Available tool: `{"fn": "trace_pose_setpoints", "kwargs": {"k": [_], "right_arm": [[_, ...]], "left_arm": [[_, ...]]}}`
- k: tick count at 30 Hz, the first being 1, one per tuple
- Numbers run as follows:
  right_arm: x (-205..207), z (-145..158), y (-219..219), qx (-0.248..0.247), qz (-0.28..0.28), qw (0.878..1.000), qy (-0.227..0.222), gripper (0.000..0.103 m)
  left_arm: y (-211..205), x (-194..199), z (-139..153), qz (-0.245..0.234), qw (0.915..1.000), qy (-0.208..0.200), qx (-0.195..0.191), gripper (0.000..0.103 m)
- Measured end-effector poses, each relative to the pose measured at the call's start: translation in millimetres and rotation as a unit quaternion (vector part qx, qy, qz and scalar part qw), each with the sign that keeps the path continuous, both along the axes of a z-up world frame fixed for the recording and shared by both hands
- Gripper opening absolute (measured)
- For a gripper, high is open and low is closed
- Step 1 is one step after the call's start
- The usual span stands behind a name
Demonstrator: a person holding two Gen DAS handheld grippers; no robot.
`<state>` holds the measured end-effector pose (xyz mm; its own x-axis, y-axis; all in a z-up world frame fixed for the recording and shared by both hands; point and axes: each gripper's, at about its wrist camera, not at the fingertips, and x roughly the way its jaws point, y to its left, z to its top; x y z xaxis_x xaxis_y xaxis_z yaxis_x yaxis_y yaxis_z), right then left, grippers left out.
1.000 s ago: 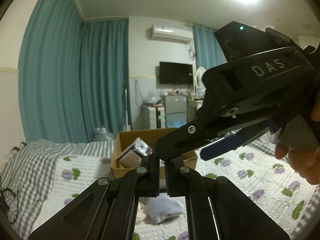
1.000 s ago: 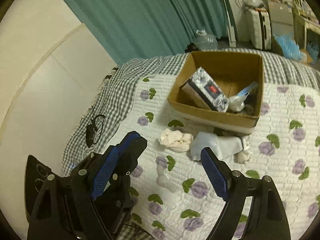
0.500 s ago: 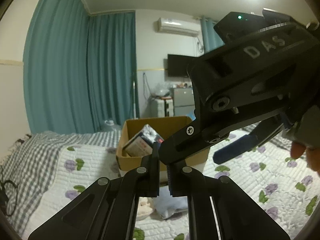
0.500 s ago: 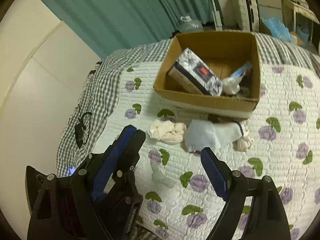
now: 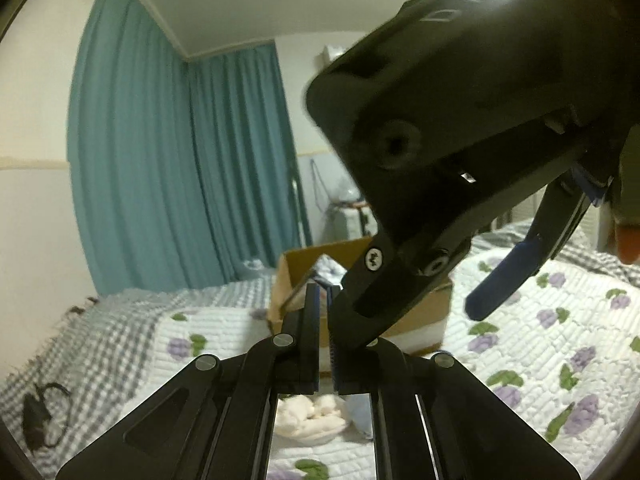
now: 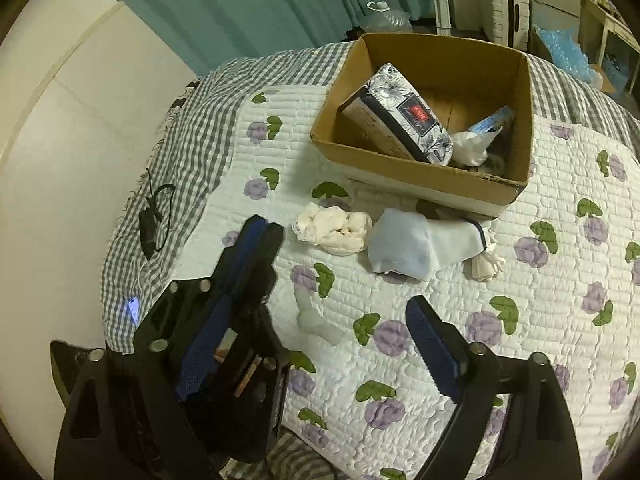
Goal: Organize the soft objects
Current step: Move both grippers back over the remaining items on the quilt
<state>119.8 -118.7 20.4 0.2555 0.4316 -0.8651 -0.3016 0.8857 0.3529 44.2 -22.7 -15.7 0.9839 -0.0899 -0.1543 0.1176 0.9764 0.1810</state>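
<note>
We find one cardboard box (image 6: pixel 424 152) on the quilted bedspread (image 6: pixel 560 320), set toward the bed's far edge, by the curtains. Inside it we count one floral-printed tissue pack (image 6: pixel 400 114) leaning against the left wall, one white bundle (image 6: pixel 474 146) beside it, and, as far as the shadowed right corner allows, one blue-edged packet (image 6: pixel 490 120). Four soft pieces lie loose on the bedspread in front of the box: one cream crumpled cloth (image 6: pixel 334 228), one pale blue cloth (image 6: pixel 412 244) just beside it, one small white knotted piece (image 6: pixel 486 264) at that cloth's right end, and one small white scrap (image 6: pixel 314 316) nearer to us. One black cable (image 6: pixel 154 220) lies on the checked sheet at the bed's left edge. The right gripper (image 6: pixel 340 284) hangs above the bedspread with its jaws spread wide and nothing between them. The left gripper (image 5: pixel 323 320) has its two blue-padded fingers nearly together, a thin gap remaining, and nothing held.
</note>
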Motion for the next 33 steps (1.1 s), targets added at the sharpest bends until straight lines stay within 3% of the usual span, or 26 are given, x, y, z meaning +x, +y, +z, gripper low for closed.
{"fn": "trace_pose_setpoints", "kwargs": {"k": [5,12,15,17,19,21,24,26,29,33], "right_arm": [[-0.2,3.0,7.0,-0.009,0.002,1.000,-0.008,0.096],[1.8,0.0,9.2,-0.004,0.002,1.000,-0.012,0.096],[3.2,-2.1,12.1,-0.005,0.004,1.000,-0.015,0.096],[3.9,-4.4,12.6,0.005,0.006,1.000,-0.013,0.096],[4.2,-12.2,15.3,0.005,0.012,1.000,-0.012,0.098],[2.6,-22.9,18.4,0.041,0.029,0.999,-0.008,0.097],[-2.5,-17.8,8.7,0.083,0.017,0.996,-0.032,0.097],[-1.5,-11.7,-0.2,0.106,0.003,0.994,-0.041,0.097],[1.3,-3.0,-7.3,0.090,-0.009,0.994,-0.064,0.098],[2.1,8.3,-23.2,0.069,-0.035,0.990,-0.118,0.098]], "left_arm": [[-8.6,-9.3,-2.1,0.023,0.9983,-0.034,0.042,0.009],[-12.5,-5.3,-5.4,0.053,0.9949,-0.043,0.074,0.009],[-8.7,-6.4,-6.0,0.047,0.9956,-0.044,0.069,0.010],[-11.4,-23.6,-0.4,0.011,0.9939,-0.089,0.065,0.021],[-22.1,-43.5,6.2,-0.018,0.9881,-0.131,0.077,0.049],[-24.2,-45.9,7.5,0.000,0.9856,-0.148,0.082,0.052],[-17.2,-31.4,7.5,-0.019,0.9936,-0.094,0.059,0.070],[-15.8,-27.8,6.0,-0.016,0.9945,-0.089,0.054,0.070],[-9.1,-19.7,8.6,-0.014,0.9972,-0.067,0.032,0.078],[19.4,-1.3,12.9,0.008,0.9997,0.004,-0.022,0.079]]}}
